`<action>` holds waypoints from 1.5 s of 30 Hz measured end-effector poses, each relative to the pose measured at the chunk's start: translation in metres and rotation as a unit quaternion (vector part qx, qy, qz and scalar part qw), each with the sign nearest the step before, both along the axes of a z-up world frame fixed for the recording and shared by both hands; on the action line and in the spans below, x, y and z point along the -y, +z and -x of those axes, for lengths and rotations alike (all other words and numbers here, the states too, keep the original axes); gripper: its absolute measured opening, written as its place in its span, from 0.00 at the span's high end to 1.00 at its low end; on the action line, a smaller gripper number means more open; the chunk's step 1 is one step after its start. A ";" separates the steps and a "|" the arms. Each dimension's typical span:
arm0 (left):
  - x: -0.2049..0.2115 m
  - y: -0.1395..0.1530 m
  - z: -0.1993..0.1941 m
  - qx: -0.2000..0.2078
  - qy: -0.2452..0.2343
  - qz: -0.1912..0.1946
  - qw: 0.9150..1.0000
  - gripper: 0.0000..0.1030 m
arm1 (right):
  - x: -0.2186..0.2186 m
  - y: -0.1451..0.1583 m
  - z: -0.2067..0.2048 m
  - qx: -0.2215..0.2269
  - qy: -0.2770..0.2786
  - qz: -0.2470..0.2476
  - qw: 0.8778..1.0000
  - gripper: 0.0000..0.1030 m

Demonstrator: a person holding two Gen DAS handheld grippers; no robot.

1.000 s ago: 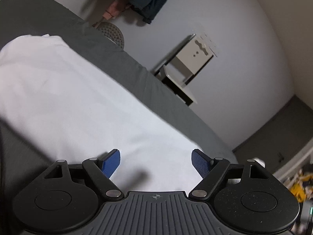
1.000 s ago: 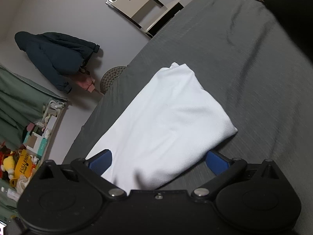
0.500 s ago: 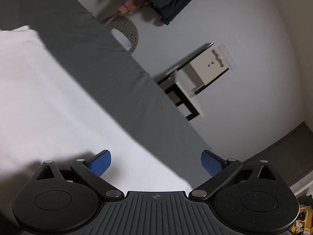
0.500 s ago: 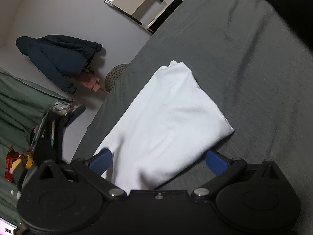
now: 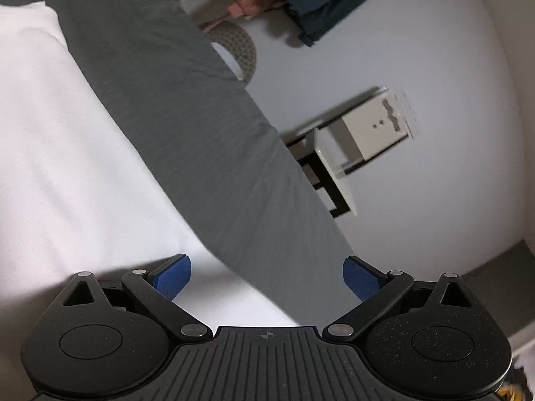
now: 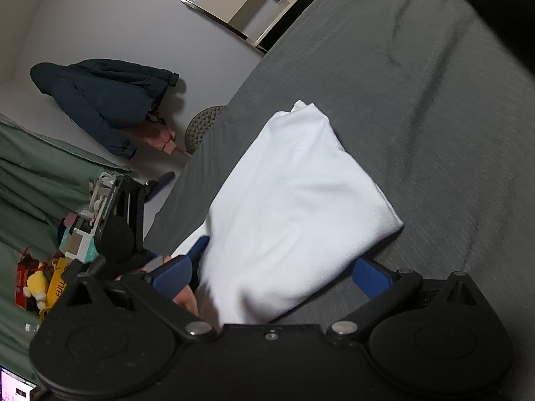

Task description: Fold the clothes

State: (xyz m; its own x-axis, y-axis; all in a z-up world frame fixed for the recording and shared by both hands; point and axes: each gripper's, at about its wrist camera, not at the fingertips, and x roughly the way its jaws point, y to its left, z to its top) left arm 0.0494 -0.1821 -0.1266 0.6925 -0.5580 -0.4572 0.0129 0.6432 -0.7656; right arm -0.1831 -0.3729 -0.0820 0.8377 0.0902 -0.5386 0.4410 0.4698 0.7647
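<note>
Folded white garment (image 6: pixel 294 200), long axis diagonal on grey bed (image 6: pixel 418 83), both claws (image 5: pixel 266 279) (image 6: pixel 271 275) spread, empty.

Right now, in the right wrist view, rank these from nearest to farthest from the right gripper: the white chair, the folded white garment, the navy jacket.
1. Folded white garment: its near edge lies between the open fingers of the right gripper, on the grey bed.
2. Navy jacket: off to the left, against the wall.
3. White chair: top of view, beyond the bed's far edge.
</note>
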 end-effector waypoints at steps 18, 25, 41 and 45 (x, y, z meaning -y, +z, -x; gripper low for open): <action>-0.065 -0.003 0.118 -0.002 -0.048 0.044 0.998 0.04 | -0.004 -0.001 0.009 0.011 -0.027 0.007 1.000 0.03; -0.085 -0.009 0.137 -0.002 -0.077 0.061 0.995 0.04 | -0.001 -0.008 0.015 0.012 -0.057 0.008 0.998 0.33; -0.169 0.082 0.085 0.159 -0.102 -0.155 0.970 0.04 | 0.004 -0.033 0.028 0.063 -0.204 -0.116 0.970 0.43; -0.202 0.066 0.096 0.128 -0.066 -0.092 0.985 0.04 | -0.007 -0.029 0.029 0.054 -0.223 -0.142 0.963 0.24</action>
State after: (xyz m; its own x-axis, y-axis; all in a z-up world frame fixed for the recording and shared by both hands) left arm -0.0466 0.0197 -0.0604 0.7248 -0.5755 -0.3787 0.2832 0.7500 -0.5977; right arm -0.2118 -0.3660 -0.1113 0.8768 -0.1608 -0.4531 0.4614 0.0166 0.8870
